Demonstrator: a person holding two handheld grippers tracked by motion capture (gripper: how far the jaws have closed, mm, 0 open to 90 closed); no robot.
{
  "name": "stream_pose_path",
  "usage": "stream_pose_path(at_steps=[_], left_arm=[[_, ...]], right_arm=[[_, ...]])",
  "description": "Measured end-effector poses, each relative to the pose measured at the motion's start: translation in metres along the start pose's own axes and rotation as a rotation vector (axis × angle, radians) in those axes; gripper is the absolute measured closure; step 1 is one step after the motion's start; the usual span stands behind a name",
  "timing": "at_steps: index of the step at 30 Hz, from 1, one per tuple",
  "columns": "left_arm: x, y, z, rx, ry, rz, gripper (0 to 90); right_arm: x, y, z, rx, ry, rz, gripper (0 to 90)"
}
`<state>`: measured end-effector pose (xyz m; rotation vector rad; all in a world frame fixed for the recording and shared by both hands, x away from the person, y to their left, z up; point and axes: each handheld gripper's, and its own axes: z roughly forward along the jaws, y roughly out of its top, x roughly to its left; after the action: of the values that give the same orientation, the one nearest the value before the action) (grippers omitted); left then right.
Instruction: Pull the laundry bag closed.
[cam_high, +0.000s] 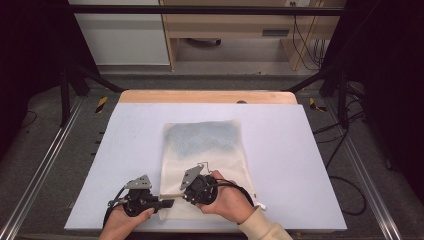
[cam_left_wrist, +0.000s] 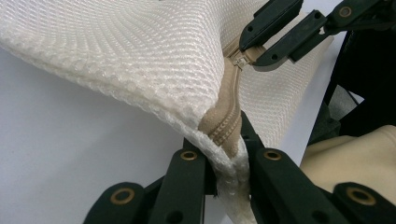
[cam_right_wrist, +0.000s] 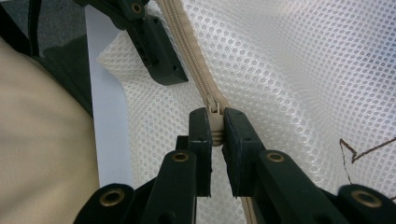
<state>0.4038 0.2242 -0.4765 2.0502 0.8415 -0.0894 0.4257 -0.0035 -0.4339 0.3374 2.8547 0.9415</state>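
Right, the mesh laundry bag lay flat on the white desk, its zipped edge toward the near edge, slightly left of centre. Both grippers worked that edge.

The left gripper was clamped on the bag's near-left corner, pinching the seam & the end of the tan zipper w/ the mesh bunched up between its jaws. The right gripper was closed on the zip pull tab, slider just ahead of the jaws, teeth running away toward the left gripper's jaws.

My read: step in hand was running the slider along the zip, left holding, right pulling; whether opening or closing I couldn't tell.

To do it well, I'd have said:
- keep the left grip firm & the zip tape taut, so the slider had something to pull against;
- pull the tab straight along the teeth, low, parallel to the desk's near edge, no twisting;
- go steady, not jerky, as the tab was small & only the jaw tips had it, so it could've slipped out;
- watch the loose mesh beside the teeth, since a fold drawn into the slider would've jammed it.

A dark thread squiggle sat on the mesh to the right, well off the zip line.
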Motion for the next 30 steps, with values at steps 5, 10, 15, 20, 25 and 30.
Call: stream_pose_path(at_steps=[5,10,15,20,25,30], left_arm=[[-0.001,0.0,0.0,0.003,-0.001,-0.001,84.7],[0.0,0.0,0.0,0.002,0.001,-0.003,85.0],[0.0,0.0,0.0,-0.001,0.001,-0.004,85.0],[0.0,0.0,0.0,-0.004,-0.001,-0.006,85.0],[0.0,-0.001,0.0,-0.006,0.002,-0.006,84.9],[0.001,0.0,-0.002,-0.013,0.003,-0.009,84.8]], right_arm=[[0.001,-0.001,0.0,0.002,0.001,0.005,82.2],[0.0,-0.002,-0.001,0.002,0.001,0.01,82.2],[0.0,-0.005,-0.003,0.007,-0.004,0.019,82.2],[-0.001,-0.008,-0.005,0.006,-0.007,0.025,82.2],[-0.001,-0.012,-0.008,0.012,-0.018,0.027,82.2],[-0.003,-0.015,-0.011,-0.001,-0.026,0.04,82.2]])
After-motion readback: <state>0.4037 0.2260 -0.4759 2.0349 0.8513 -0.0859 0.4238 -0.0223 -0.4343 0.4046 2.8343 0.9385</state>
